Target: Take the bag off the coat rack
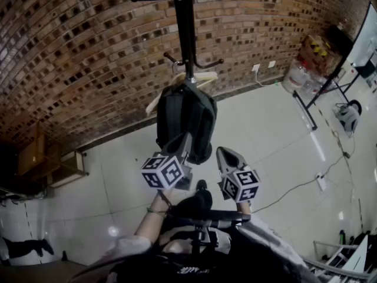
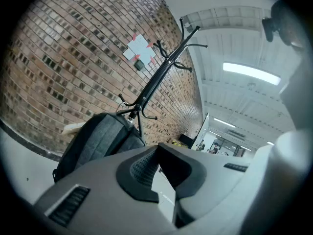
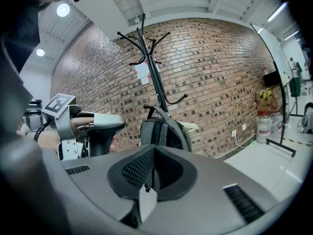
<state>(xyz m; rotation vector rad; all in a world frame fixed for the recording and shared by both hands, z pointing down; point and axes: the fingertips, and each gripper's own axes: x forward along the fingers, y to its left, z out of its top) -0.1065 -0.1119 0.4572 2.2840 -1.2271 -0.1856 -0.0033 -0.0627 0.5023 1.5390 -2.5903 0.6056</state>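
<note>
Edges: the bag (image 1: pixel 185 119) hangs at centre frame in the head view, against the pole of the coat rack (image 1: pixel 184 22), whose hooks spread above it at the top edge.
Open room: bare floor (image 1: pixel 265 134) lies open to the right of the bag and below it. A dark stand (image 1: pixel 312 102) and a water jug (image 1: pixel 296 75) sit well apart at the right edge, and a low wooden shelf (image 1: pixel 59 167) at the left edge.
Behind the bag: a pale object (image 1: pixel 200 78) hangs just behind its top.
Surface: the floor is pale, glossy tile, with a thin cable (image 1: pixel 294 187) trailing across the lower right.
Room: a brick wall (image 1: pixel 76 52) fills the upper frame behind the rack. In my left gripper view a strip light shows on the ceiling.
Left gripper: my left gripper (image 1: pixel 187 137) has its jaws closed tip to tip with nothing between them. It points at the lower part of the bag, and my right gripper view shows a small gap between them.
Right gripper: my right gripper (image 1: pixel 221 151) is likewise clenched and empty, just right of the bag's bottom and not touching it.
</note>
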